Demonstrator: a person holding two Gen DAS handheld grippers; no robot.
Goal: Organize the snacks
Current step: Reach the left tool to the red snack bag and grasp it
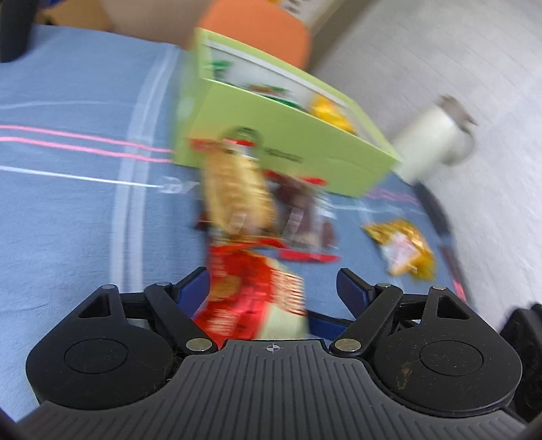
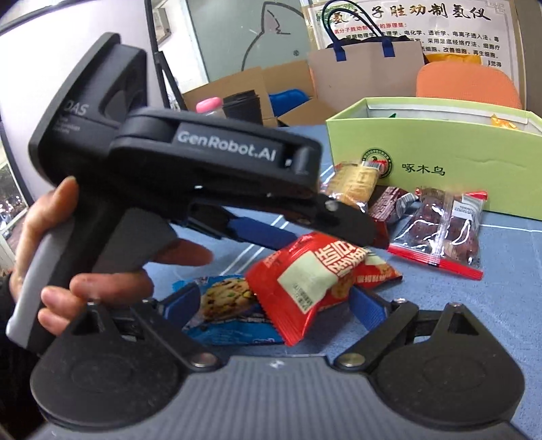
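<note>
A green box (image 1: 288, 142) (image 2: 433, 159) stands on the blue cloth with several snacks inside. In front of it lie a tan biscuit pack (image 1: 237, 193) (image 2: 355, 179), a clear pack of dark sweets (image 1: 305, 216) (image 2: 443, 230), a gold packet (image 1: 403, 247), a red packet (image 1: 250, 298) (image 2: 311, 281) and a blue cookie packet (image 2: 223, 304). My left gripper (image 1: 272, 287) (image 2: 305, 233) is open just over the red packet. My right gripper (image 2: 274, 304) is open, low over the blue and red packets. The left wrist view is blurred.
A white cylinder (image 1: 430, 142) stands right of the box at the table edge. An orange chair back (image 1: 257, 30) (image 2: 467, 84) is behind the box. Cardboard boxes, a paper bag (image 2: 366, 74) and a pink-capped bottle (image 2: 210, 106) stand beyond the table.
</note>
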